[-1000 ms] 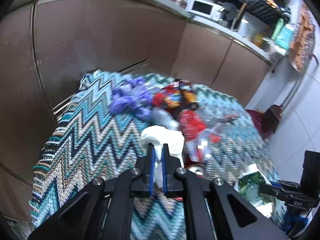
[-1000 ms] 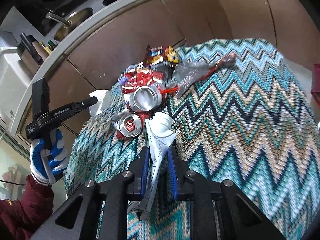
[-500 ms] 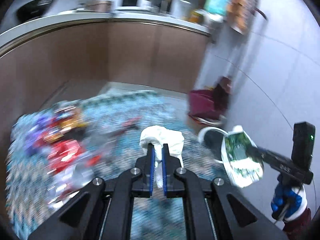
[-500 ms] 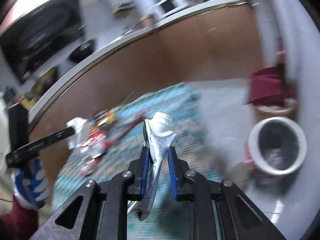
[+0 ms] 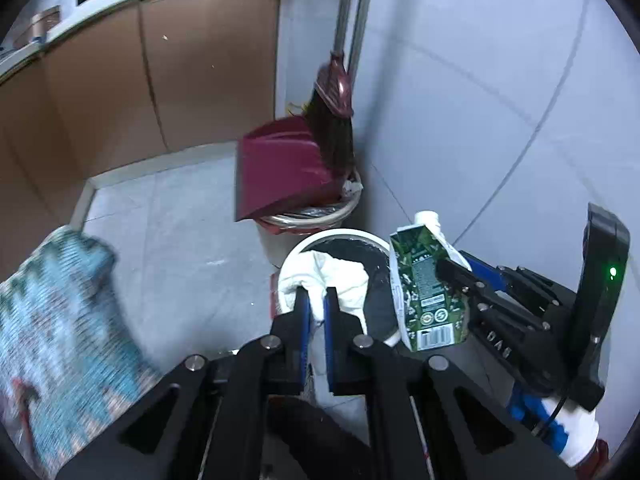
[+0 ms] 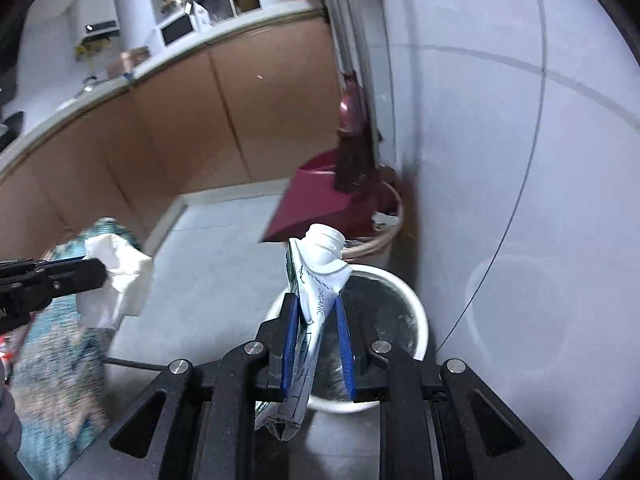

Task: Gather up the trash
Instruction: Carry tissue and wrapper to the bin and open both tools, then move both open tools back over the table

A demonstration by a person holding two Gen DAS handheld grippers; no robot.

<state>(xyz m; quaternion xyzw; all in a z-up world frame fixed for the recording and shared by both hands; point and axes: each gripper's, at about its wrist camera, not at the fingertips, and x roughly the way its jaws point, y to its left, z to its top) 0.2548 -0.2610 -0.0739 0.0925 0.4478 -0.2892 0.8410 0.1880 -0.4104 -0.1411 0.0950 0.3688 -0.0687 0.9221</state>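
Two bins (image 5: 298, 258) (image 5: 316, 216), one carton (image 5: 428, 292), one tissue (image 5: 340, 276), one dustpan (image 5: 280, 168), one broom (image 5: 334, 120)

We are seeing the bin (image 5: 340, 236) standing on the floor (image 5: 180, 240) just before a second bin (image 5: 348, 210), which is carrying the dustpan (image 5: 280, 164) and broom (image 5: 332, 128) against the wall (image 5: 480, 100). The rug (image 5: 60, 300) is lying to the left, and the cabinets (image 5: 160, 80) are standing behind.

Pale tiled floor (image 5: 188, 236) and grey wall (image 5: 480, 92) ahead — brown cabinets (image 5: 160, 80) under a light countertop (image 6: 224, 36) up left of the claw.
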